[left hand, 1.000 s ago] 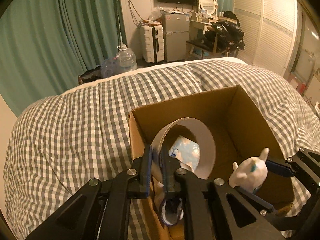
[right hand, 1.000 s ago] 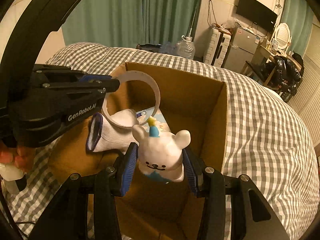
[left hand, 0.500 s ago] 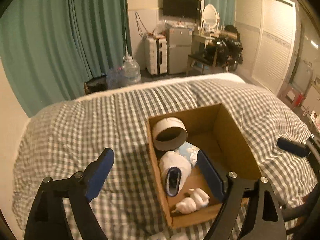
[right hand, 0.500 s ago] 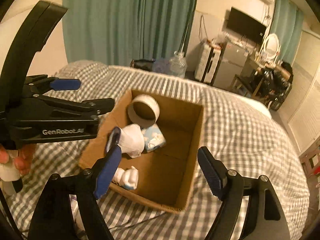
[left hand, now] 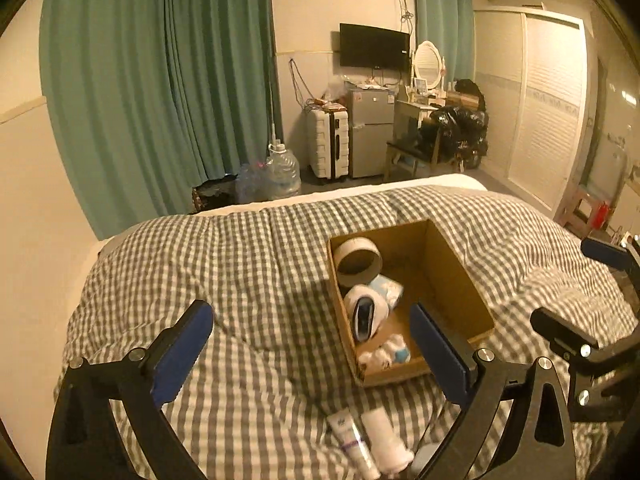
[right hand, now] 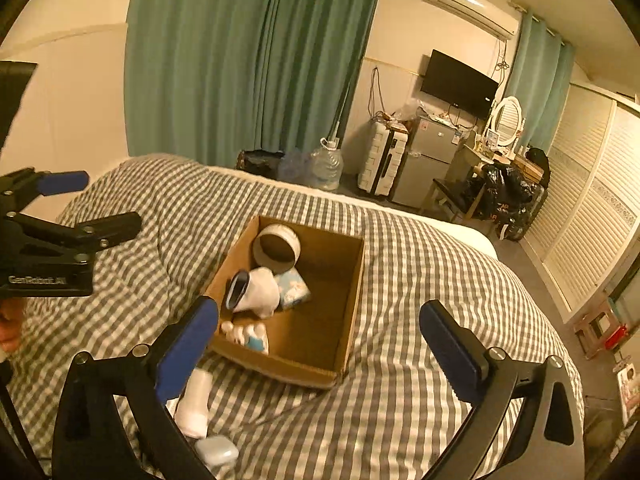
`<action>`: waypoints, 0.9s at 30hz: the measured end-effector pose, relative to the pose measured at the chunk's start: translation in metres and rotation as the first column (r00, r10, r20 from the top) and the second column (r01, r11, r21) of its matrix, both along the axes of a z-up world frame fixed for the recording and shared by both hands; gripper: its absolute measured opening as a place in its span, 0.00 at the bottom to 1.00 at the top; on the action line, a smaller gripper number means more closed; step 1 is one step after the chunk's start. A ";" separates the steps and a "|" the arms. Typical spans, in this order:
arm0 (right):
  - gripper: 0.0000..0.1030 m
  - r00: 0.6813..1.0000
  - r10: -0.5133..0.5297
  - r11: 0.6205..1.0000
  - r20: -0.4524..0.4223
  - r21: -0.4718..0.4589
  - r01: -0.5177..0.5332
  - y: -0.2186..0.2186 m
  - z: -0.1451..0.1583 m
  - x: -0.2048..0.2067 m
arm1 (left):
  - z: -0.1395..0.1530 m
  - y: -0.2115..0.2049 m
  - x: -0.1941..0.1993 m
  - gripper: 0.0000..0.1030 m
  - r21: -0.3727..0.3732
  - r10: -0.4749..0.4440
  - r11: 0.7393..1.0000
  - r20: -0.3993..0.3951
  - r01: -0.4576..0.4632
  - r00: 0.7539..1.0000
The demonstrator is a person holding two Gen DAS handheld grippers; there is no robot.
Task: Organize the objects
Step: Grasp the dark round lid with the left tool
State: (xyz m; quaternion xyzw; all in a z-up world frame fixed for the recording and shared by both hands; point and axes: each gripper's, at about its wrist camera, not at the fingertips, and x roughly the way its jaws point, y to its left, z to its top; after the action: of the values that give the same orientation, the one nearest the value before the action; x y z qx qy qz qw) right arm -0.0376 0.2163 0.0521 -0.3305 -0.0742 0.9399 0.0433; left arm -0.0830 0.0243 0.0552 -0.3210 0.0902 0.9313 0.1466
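Observation:
A cardboard box (left hand: pixel 452 264) (right hand: pixel 356 300) sits on the checked quilt. Along its left side lie a tape roll (left hand: pixel 358 260) (right hand: pixel 276 248), a white sock with a dark cuff (left hand: pixel 366 310) (right hand: pixel 256 292), a pale blue tissue packet (left hand: pixel 390 288) (right hand: pixel 294 290) and a white bear toy (left hand: pixel 384 356) (right hand: pixel 246 336) on its side. My left gripper (left hand: pixel 308 320) hovers above and short of the box, its jaws opening wide with nothing between them. My right gripper (right hand: pixel 319 312) likewise hangs back above the box, jaws opening and empty.
On the quilt (left hand: pixel 240 280) in front of the box lie a small tube (left hand: pixel 352 436), a white rolled item (left hand: pixel 386 440) (right hand: pixel 196 400) and a pale case (right hand: pixel 216 452). Beyond the bed stand green curtains, water bottles (left hand: pixel 280 172), a suitcase and a small fridge.
Both grippers opened and pulled back and up from the box. The left let go of the tape roll, the right dropped the bear toy, which now lies in the box.

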 end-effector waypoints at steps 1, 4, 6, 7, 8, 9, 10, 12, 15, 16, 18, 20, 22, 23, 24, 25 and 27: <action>0.98 1.000 0.000 1.000 0.004 0.001 -0.001 0.001 -0.001 0.005 | -0.002 -0.002 0.006 0.98 -0.002 0.006 1.000 -0.001 -0.006 1.000; 0.98 1.000 -0.021 1.000 0.013 -0.005 0.021 -0.001 -0.008 0.017 | -0.012 -0.009 0.021 0.99 -0.001 0.023 1.000 0.007 -0.023 1.000; 0.98 1.000 -0.025 0.999 0.017 -0.027 0.026 0.000 -0.013 0.022 | -0.022 -0.012 0.031 0.99 0.000 0.037 0.999 0.019 -0.037 0.999; 0.98 1.000 -0.026 0.999 0.018 -0.037 0.027 0.000 -0.015 0.024 | -0.028 -0.013 0.035 0.99 -0.003 0.047 0.999 0.027 -0.047 0.999; 0.98 0.999 -0.031 0.999 0.019 -0.042 0.031 0.000 -0.018 0.027 | -0.033 -0.014 0.038 0.99 -0.006 0.057 0.998 0.036 -0.057 0.998; 0.98 0.999 -0.034 0.998 0.021 -0.044 0.035 -0.001 -0.021 0.029 | -0.041 -0.016 0.041 0.99 -0.003 0.072 0.997 0.052 -0.072 0.996; 0.98 0.999 -0.036 0.998 0.022 -0.044 0.037 -0.002 -0.024 0.032 | -0.047 -0.017 0.043 0.99 -0.001 0.083 0.997 0.063 -0.083 0.995; 0.98 0.999 -0.033 0.998 0.027 -0.044 0.034 -0.005 -0.032 0.037 | -0.060 -0.017 0.047 0.99 -0.001 0.095 0.995 0.084 -0.095 0.992; 0.98 0.999 -0.024 0.999 0.048 -0.044 0.027 -0.009 -0.046 0.042 | -0.076 -0.018 0.055 0.99 0.008 0.103 0.994 0.113 -0.105 0.988; 0.98 0.998 -0.024 0.999 0.056 -0.038 0.026 -0.010 -0.051 0.043 | -0.081 -0.017 0.058 0.99 0.002 0.102 0.995 0.116 -0.103 0.988; 0.98 0.997 -0.027 0.999 0.076 -0.026 0.029 -0.011 -0.065 0.046 | -0.089 -0.015 0.066 0.99 -0.027 0.113 0.993 0.104 -0.111 0.988; 0.98 0.995 -0.021 0.999 0.101 -0.038 0.025 -0.011 -0.079 0.047 | -0.097 -0.011 0.074 0.99 -0.054 0.097 0.994 0.096 -0.092 0.991; 0.98 0.991 0.002 0.998 0.134 -0.064 0.007 -0.013 -0.092 0.049 | -0.107 -0.008 0.079 0.99 -0.064 0.085 0.995 0.113 -0.078 0.990; 0.98 0.989 0.020 0.997 0.147 -0.076 -0.009 -0.015 -0.097 0.050 | -0.113 -0.008 0.080 0.99 -0.059 0.081 0.995 0.128 -0.074 0.988; 0.98 0.987 0.033 0.996 0.158 -0.083 -0.020 -0.017 -0.102 0.052 | -0.119 -0.008 0.081 0.99 -0.052 0.075 0.996 0.150 -0.068 0.986; 0.98 0.984 0.043 0.996 0.170 -0.088 -0.028 -0.018 -0.109 0.055 | -0.126 -0.008 0.081 0.99 -0.051 0.067 0.997 0.174 -0.059 0.983; 0.98 0.978 0.069 0.993 0.196 -0.106 -0.048 -0.023 -0.120 0.058 | -0.137 -0.009 0.083 0.99 -0.057 0.068 0.997 0.203 -0.057 0.977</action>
State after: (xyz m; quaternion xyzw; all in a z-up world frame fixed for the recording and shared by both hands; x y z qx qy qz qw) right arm 0.0200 0.1935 -0.0677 -0.4224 -0.0405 0.9055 -0.0088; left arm 0.0001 0.0157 -0.0818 -0.4216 0.0880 0.8948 0.1176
